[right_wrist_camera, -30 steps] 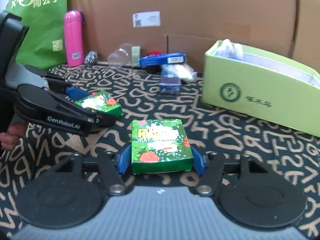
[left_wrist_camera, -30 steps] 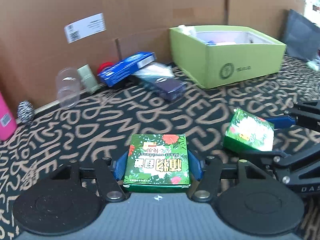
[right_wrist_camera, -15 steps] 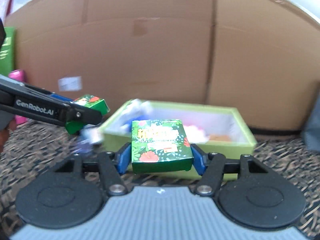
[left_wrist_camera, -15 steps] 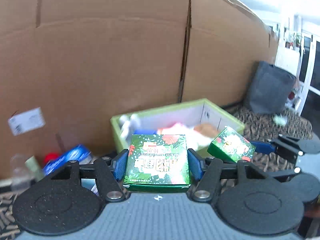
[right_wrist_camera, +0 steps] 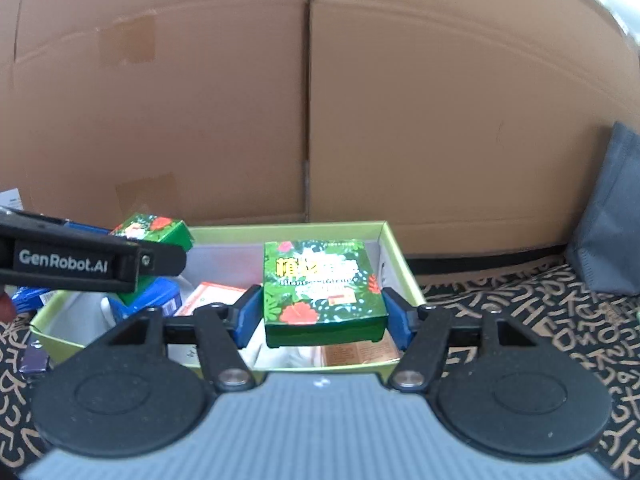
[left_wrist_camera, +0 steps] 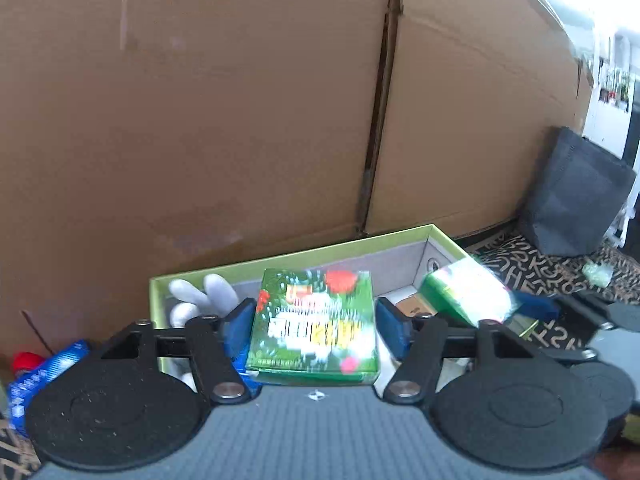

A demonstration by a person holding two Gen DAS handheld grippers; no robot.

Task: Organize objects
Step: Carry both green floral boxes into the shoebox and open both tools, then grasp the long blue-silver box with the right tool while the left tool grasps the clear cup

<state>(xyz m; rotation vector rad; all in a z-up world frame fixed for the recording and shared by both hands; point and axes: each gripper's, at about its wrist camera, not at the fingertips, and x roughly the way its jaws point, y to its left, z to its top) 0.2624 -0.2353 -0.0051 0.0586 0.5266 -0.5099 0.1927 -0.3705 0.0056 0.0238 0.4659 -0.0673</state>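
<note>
Green floral boxes, one in each gripper, now hang over the lime-green bin [right_wrist_camera: 394, 248] rather than above the lettered mat [right_wrist_camera: 520, 320] where they were a second ago — both hands have carried their loads up against the cardboard wall [right_wrist_camera: 320, 100]. In the left wrist view the left gripper [left_wrist_camera: 316, 320] is opening: its blue pads [left_wrist_camera: 390, 322] stand clear of the left box [left_wrist_camera: 314, 322], with a gap showing on either side, so the blurred box looks released and on its way down into the bin. The right gripper [right_wrist_camera: 322, 314] is also easing apart, yet the right box [right_wrist_camera: 324, 292] sits sharp and level between its pads, which seem just to leave its sides — whether any pressure remains I cannot tell for certain. Inside the bin lie a blue packet [right_wrist_camera: 154, 298], an orange carton [right_wrist_camera: 212, 298] and something white. Judging from this, two more items are about to join the sorted pile; loose things remain outside at the left.
</note>
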